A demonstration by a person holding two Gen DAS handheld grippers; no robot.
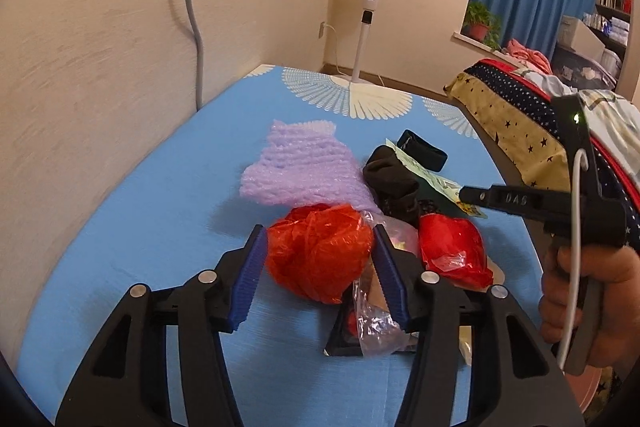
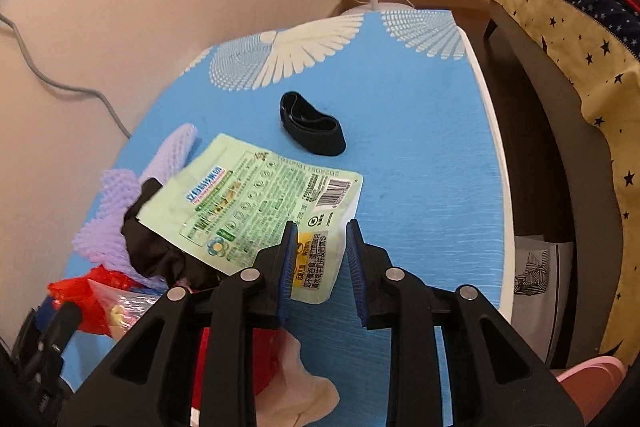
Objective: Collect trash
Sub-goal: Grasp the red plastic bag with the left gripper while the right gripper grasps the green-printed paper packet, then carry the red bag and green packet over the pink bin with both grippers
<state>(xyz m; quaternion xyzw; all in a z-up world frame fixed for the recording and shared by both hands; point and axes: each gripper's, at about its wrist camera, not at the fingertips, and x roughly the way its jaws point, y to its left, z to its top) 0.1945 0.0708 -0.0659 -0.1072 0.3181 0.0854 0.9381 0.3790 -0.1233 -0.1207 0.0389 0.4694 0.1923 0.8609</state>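
Litter is seen heaped on a blue table (image 1: 132,227) set against a cream wall. The left gripper (image 1: 320,267) is held with its jaws partly open around a crumpled orange bag (image 1: 320,255); the blue pads stand at either side of it, and whether they press on it cannot be told. The right gripper (image 2: 322,263) is poised low over a green wrapper (image 2: 248,203), jaws narrowly parted and nothing gripped. A purple foam net (image 1: 300,167), a black cloth (image 1: 394,183), a red bag (image 1: 452,247) and a black strap (image 2: 314,123) are spread nearby.
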